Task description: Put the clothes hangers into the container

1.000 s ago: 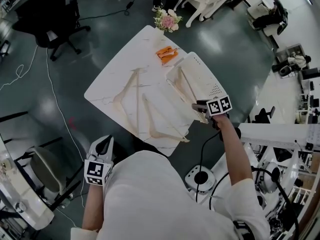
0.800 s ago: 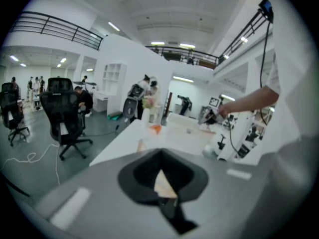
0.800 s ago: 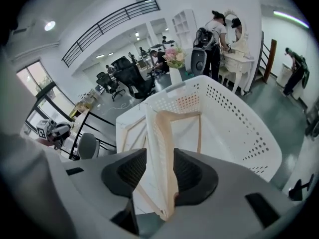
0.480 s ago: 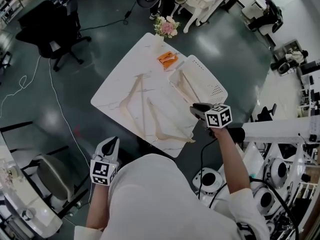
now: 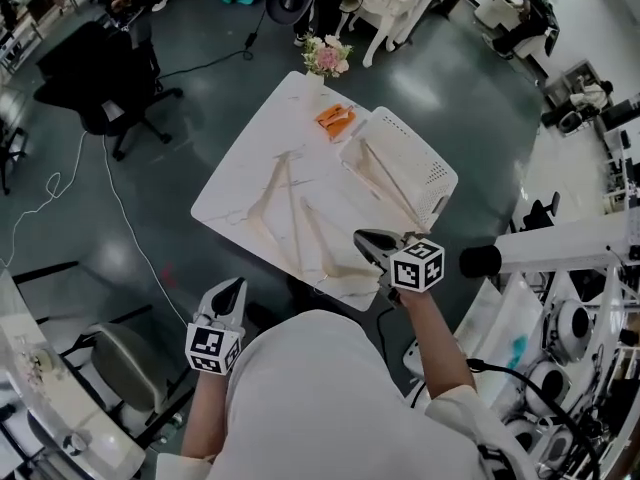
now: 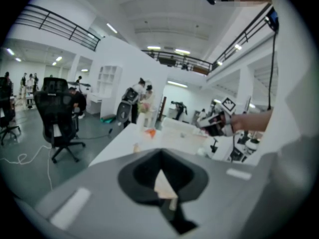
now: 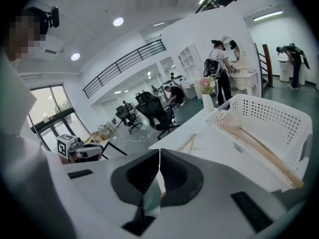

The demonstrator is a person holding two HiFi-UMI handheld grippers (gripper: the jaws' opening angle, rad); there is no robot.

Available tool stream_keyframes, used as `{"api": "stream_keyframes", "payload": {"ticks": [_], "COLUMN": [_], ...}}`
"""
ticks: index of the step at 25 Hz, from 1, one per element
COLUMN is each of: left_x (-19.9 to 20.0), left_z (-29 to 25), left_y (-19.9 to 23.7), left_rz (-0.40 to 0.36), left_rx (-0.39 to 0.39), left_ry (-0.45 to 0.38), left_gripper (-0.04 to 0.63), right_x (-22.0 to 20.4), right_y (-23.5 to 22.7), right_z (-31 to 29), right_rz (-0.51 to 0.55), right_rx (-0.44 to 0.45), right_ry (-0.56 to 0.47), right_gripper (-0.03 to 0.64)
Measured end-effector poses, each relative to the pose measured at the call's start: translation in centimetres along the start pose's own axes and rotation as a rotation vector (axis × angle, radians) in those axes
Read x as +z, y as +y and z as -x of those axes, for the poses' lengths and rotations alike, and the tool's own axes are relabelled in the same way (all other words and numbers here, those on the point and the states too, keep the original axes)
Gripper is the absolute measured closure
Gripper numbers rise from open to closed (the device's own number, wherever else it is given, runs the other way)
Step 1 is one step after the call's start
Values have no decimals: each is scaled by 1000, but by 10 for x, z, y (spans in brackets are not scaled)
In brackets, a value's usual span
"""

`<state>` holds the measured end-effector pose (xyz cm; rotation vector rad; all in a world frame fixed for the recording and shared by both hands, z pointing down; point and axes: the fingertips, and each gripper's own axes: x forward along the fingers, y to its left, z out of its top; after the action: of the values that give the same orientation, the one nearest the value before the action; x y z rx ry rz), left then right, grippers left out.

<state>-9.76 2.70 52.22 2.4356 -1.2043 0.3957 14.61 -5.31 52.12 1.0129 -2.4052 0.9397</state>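
Two wooden hangers lie on the white table [image 5: 240,168], one at the left [image 5: 272,190] and one nearer me [image 5: 322,250]. A third hanger [image 5: 388,180] lies inside the white perforated basket [image 5: 437,173] at the table's right; it also shows in the right gripper view [image 7: 260,146]. My right gripper [image 5: 372,242] hovers over the table's near corner, next to the nearer hanger. Its jaws have just been closing and now meet with nothing between them [image 7: 159,154]. My left gripper [image 5: 226,296] hangs off the table's near-left edge, shut and empty [image 6: 160,154].
An orange object [image 5: 335,120] lies at the table's far side beside the basket, and a flower vase [image 5: 325,58] stands at the far corner. A black office chair [image 5: 100,63] stands to the left. White machines [image 5: 570,338] crowd the floor on the right.
My right gripper has drawn back from beside the basket to the table's near corner, and its jaws have closed. The left gripper has stayed put.
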Motion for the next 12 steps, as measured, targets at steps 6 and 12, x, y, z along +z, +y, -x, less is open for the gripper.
{"api": "stream_keyframes", "payload": {"ticks": [6,12], "left_x": [9,13], "left_z": [-1,-4], "left_y": [-13,-25], "left_rz": [-4,-22], "left_rx": [-55,-99], "left_ry": [-30,-39], "left_gripper": [595,595], "right_x": [-19,-32], "right_y": [35,54], "right_z": [7,3], "right_rz": [-62,-86], "right_rx": [34,29], "right_ry": [-110,-148], "right_gripper": [614,614]}}
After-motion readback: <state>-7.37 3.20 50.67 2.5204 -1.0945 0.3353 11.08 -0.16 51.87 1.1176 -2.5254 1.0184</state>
